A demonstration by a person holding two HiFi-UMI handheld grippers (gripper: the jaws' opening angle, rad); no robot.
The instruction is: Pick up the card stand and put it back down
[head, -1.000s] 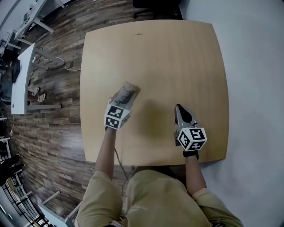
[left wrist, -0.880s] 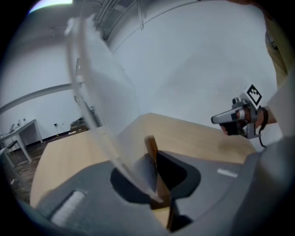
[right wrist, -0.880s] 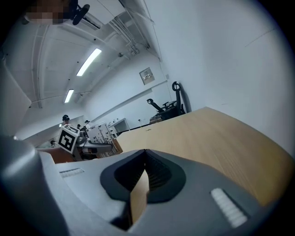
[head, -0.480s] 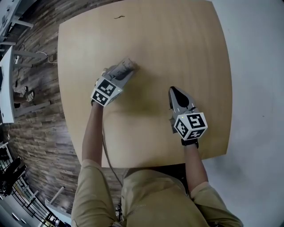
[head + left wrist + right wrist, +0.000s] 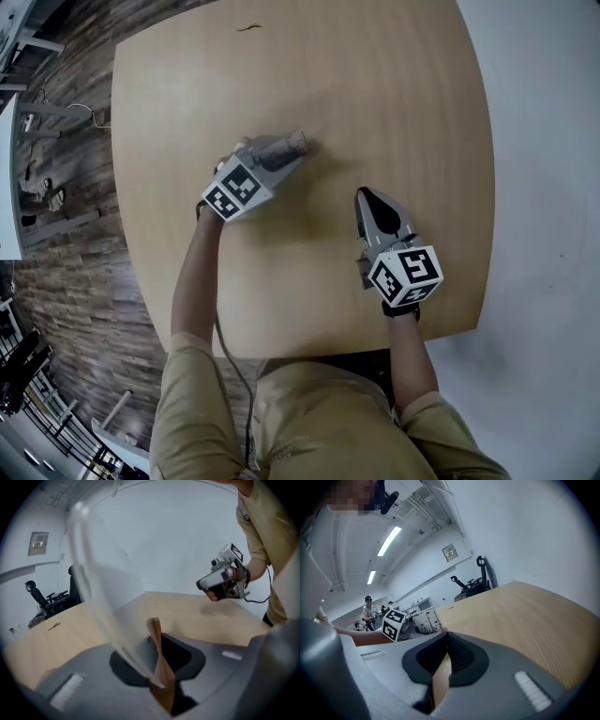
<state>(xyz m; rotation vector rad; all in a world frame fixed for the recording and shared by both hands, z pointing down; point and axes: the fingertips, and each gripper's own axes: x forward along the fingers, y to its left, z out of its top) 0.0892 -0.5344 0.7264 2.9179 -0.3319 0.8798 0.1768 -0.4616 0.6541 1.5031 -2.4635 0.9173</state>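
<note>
The card stand (image 5: 101,588) is a thin sheet of clear, glossy plastic with a rounded top corner. It rises at a slant out of the left gripper (image 5: 294,147) and is blurred enough that the pale wall shows through it. That gripper's dark, ribbed pads are clenched on the sheet's lower edge, with only a sliver of tabletop showing between them. The stand sits over the left-centre of the table (image 5: 403,94), a square of smooth, light wood-grain laminate with rounded corners. I cannot tell whether the stand's foot touches the tabletop or hangs just above it.

The right gripper (image 5: 367,194), a grey moulded shell with a black-and-white marker cube (image 5: 405,276) at its back, rests near the table's front right. Its jaws are pressed together with nothing between them.

Compared with half a second ago, the left gripper has swung so its tip points more to the right, and it has moved slightly toward the table's middle, carrying the stand along. The right gripper has hardly shifted.

Dark plank floor (image 5: 66,262) lies to the left of the table.
</note>
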